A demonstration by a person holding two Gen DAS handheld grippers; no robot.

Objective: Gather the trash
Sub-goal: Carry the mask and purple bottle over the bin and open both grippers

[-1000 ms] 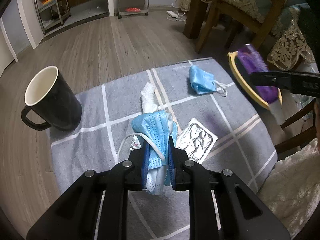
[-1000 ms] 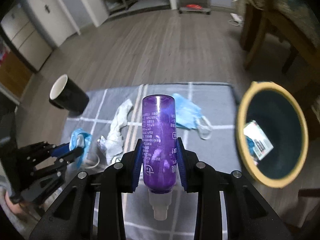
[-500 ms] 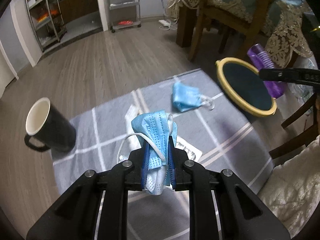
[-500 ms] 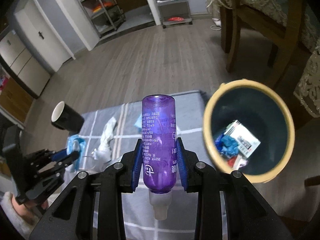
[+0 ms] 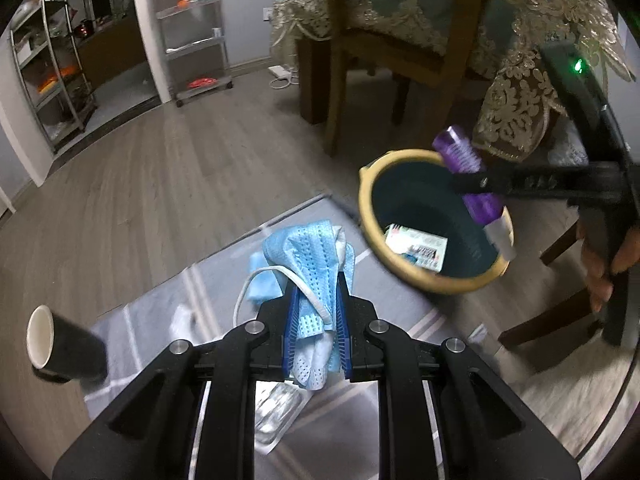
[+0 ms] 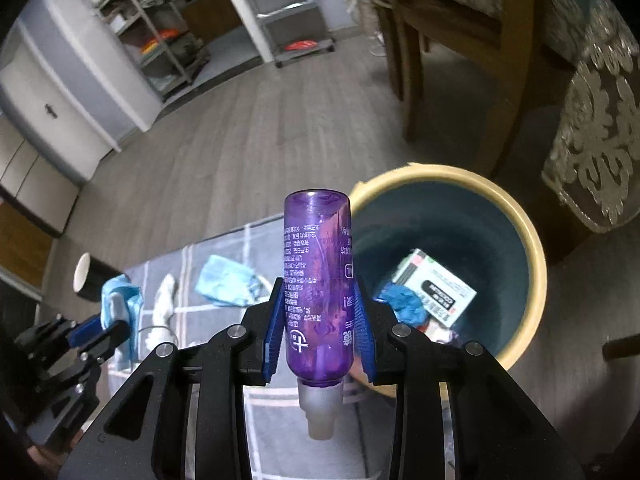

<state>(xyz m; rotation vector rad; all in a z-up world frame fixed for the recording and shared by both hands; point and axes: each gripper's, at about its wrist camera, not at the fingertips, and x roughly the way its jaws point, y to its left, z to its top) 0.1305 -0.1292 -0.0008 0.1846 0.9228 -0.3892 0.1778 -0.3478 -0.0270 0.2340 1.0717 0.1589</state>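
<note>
Purple bottle [image 6: 318, 292] clamped between right fingers [image 6: 362, 320] beside bin [image 6: 532, 240].

— How is the left gripper [image 5: 316, 312] standing?

— Tilted steeply down, short of the bin [image 5: 404, 272], its blue pads clamped on a blue face mask [image 5: 308, 256] that bunches above and below them.

— And the right gripper [image 6: 319, 316]?

— Also pitched down, right at the bin's near rim. Its pads press both sides of a purple bottle [image 6: 317, 284], cap toward the wrist. In the left view a hand [image 5: 606, 256] wraps that gripper's handle beyond the bin's right side.
</note>
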